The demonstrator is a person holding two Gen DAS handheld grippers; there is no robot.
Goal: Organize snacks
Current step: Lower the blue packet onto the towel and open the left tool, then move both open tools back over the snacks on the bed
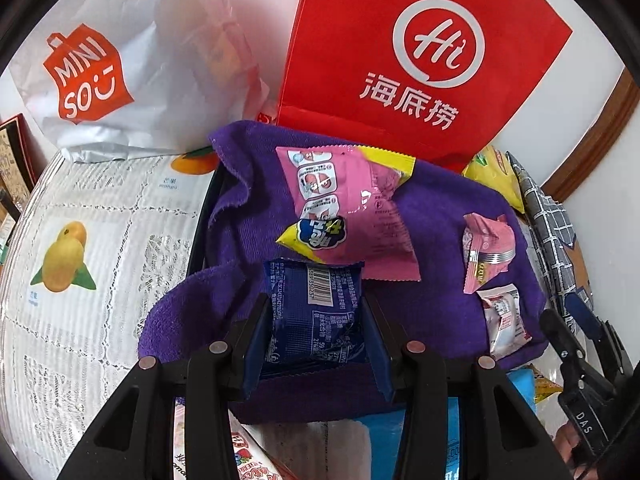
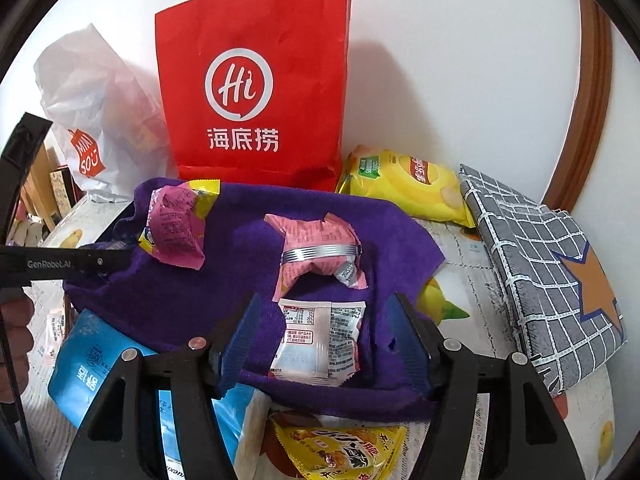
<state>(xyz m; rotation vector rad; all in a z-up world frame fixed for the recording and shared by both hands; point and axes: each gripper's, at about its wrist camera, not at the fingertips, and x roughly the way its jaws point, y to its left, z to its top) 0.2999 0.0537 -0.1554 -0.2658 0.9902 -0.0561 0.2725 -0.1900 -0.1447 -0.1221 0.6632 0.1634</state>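
Note:
A purple towel (image 1: 440, 312) covers a dark tray, also in the right wrist view (image 2: 248, 248). My left gripper (image 1: 316, 320) is shut on a dark blue snack packet (image 1: 316, 312) just above the towel's near edge. A large pink and yellow packet (image 1: 352, 216) lies beyond it, also in the right wrist view (image 2: 176, 224). A small pink packet (image 2: 320, 256) and a white and pink packet (image 2: 320, 344) lie on the towel. My right gripper (image 2: 324, 340) is open, its fingers on either side of the white and pink packet, apart from it.
A red paper bag (image 2: 256, 84) and a white Miniso bag (image 2: 88, 120) stand against the wall. A yellow chip bag (image 2: 408, 184) and a grey checked cloth (image 2: 540, 264) lie right. A blue packet (image 2: 88, 376) and a yellow packet (image 2: 344, 452) lie near the front on the fruit-print tablecloth (image 1: 80, 280).

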